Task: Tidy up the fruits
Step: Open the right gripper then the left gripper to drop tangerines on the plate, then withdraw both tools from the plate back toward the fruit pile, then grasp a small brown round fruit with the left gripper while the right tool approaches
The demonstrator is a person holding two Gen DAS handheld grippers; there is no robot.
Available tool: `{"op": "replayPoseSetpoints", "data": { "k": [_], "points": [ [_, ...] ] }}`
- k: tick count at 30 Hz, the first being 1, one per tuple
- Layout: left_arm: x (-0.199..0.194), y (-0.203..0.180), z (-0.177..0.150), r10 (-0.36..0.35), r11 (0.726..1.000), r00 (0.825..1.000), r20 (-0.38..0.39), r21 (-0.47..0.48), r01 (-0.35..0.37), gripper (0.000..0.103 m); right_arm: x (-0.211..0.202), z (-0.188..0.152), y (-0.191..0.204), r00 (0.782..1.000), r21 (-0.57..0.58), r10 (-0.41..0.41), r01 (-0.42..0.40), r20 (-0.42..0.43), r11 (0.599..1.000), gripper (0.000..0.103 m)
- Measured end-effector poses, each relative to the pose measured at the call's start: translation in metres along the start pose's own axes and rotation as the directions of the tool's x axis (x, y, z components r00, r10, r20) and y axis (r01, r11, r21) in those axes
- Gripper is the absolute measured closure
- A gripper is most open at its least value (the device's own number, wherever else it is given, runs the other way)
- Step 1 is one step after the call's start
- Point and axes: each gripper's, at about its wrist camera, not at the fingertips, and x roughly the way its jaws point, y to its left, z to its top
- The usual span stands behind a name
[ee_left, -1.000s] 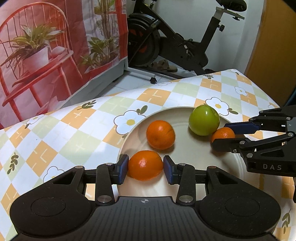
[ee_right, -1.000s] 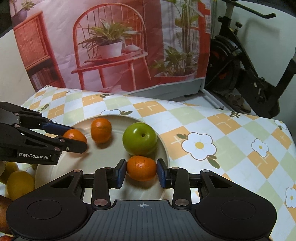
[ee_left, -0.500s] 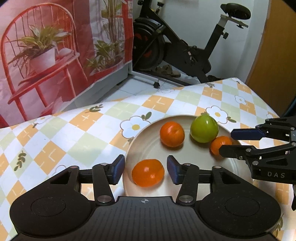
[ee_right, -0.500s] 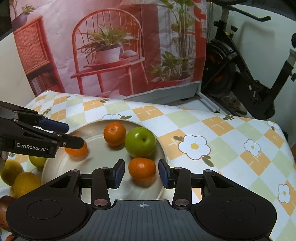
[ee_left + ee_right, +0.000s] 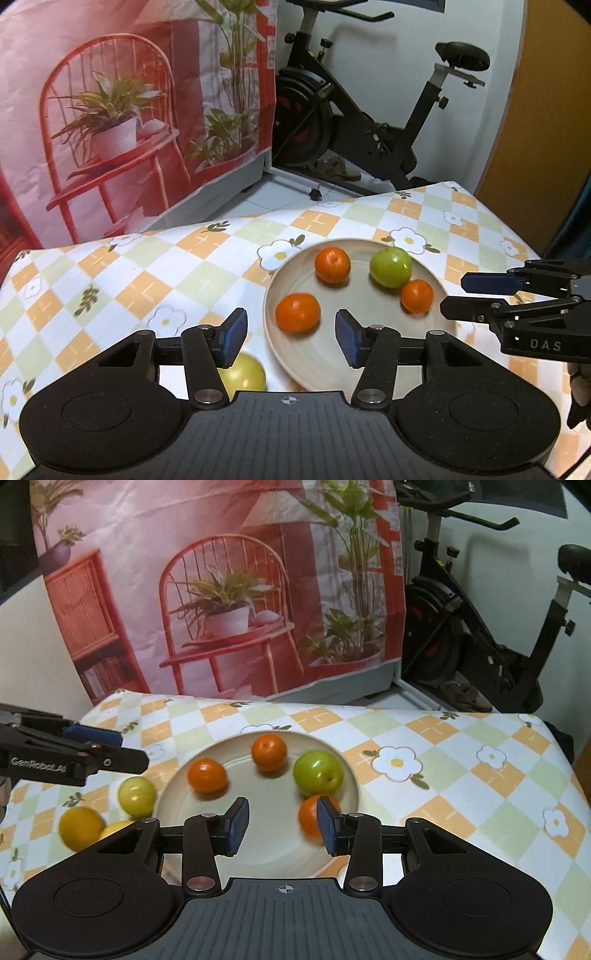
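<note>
A beige plate [image 5: 373,354] [image 5: 273,853] on the flowered cloth holds three oranges and a green apple [image 5: 390,267] [image 5: 318,772]. My left gripper [image 5: 288,341] is open and empty, raised behind the near orange [image 5: 297,312] [image 5: 207,775]. My right gripper [image 5: 282,825] is open and empty above the plate; an orange [image 5: 308,816] [image 5: 417,295] lies by its right finger. The third orange [image 5: 332,264] [image 5: 269,752] sits at the plate's far side. Each gripper shows in the other's view, the left [image 5: 110,753] and the right [image 5: 465,295].
Off the plate to its left lie a yellow-green fruit [image 5: 137,796] [image 5: 242,376] and two yellow ones [image 5: 82,827]. The table's far edge drops to the floor, with an exercise bike [image 5: 369,136] and a printed backdrop [image 5: 221,590] behind.
Both grippers opened, released their oranges onto the plate, and pulled back and up away from it.
</note>
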Motion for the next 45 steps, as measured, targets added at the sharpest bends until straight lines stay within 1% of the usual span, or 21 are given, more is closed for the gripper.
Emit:
{"op": "replayPoseSetpoints", "data": {
  "k": [8, 13, 17, 22, 26, 35, 36, 37, 38, 41, 43, 44, 45],
  "points": [
    [-0.041, -0.004, -0.042, -0.016, 0.999, 1.0, 0.006, -0.033, 0.016, 0.048, -0.03, -0.028, 0.019, 1.0, 0.021, 0.025, -0.025, 0.01, 0.999, 0.065],
    [-0.055, -0.007, -0.067, -0.022, 0.999, 1.0, 0.001, -0.049, 0.022, 0.048, -0.041, -0.045, 0.03, 0.999, 0.04, 0.038, -0.038, 0.003, 0.998, 0.065],
    [-0.059, -0.005, -0.085, -0.035, 0.996, 0.999, -0.016, -0.083, 0.034, 0.048, -0.046, -0.062, 0.041, 0.999, 0.011, 0.041, -0.041, -0.019, 0.999, 0.065],
    [-0.062, -0.003, -0.099, -0.044, 0.993, 0.999, -0.029, -0.11, 0.04, 0.048, -0.053, -0.074, 0.05, 0.998, 0.006, 0.046, -0.046, -0.031, 0.999, 0.065],
    [-0.066, -0.011, -0.112, -0.076, 0.993, 0.996, -0.035, -0.092, 0.072, 0.049, -0.06, -0.078, 0.053, 0.999, 0.011, 0.049, -0.049, -0.02, 0.999, 0.065],
    [-0.055, -0.03, -0.14, -0.15, 0.988, 0.984, -0.093, -0.052, 0.145, 0.05, -0.068, -0.086, 0.056, 0.999, 0.015, 0.049, -0.049, -0.009, 0.999, 0.065],
    [-0.053, -0.03, -0.141, -0.152, 0.988, 0.983, -0.099, -0.048, 0.148, 0.053, -0.068, -0.087, 0.056, 0.999, 0.017, 0.048, -0.048, -0.01, 0.999, 0.065],
    [-0.05, -0.031, -0.142, -0.153, 0.988, 0.982, -0.107, -0.044, 0.149, 0.059, -0.068, -0.088, 0.055, 0.999, 0.019, 0.048, -0.048, -0.012, 0.999, 0.065],
    [-0.048, -0.031, -0.144, -0.153, 0.988, 0.982, -0.115, -0.044, 0.149, 0.06, -0.068, -0.089, 0.055, 0.999, 0.02, 0.048, -0.048, -0.013, 0.999, 0.065],
    [-0.042, -0.032, -0.148, -0.148, 0.989, 0.981, -0.126, -0.048, 0.143, 0.061, -0.069, -0.09, 0.053, 0.999, 0.023, 0.048, -0.047, -0.013, 0.999, 0.065],
    [-0.039, -0.031, -0.149, -0.143, 0.989, 0.982, -0.126, -0.052, 0.138, 0.063, -0.069, -0.09, 0.053, 0.999, 0.024, 0.048, -0.047, -0.012, 0.999, 0.065],
    [-0.038, -0.031, -0.149, -0.143, 0.989, 0.982, -0.127, -0.055, 0.137, 0.065, -0.069, -0.09, 0.052, 0.999, 0.026, 0.048, -0.048, -0.011, 0.999, 0.065],
    [-0.038, -0.03, -0.149, -0.147, 0.988, 0.981, -0.127, -0.058, 0.14, 0.071, -0.069, -0.09, 0.052, 0.999, 0.027, 0.048, -0.048, -0.012, 0.998, 0.065]
  ]
}}
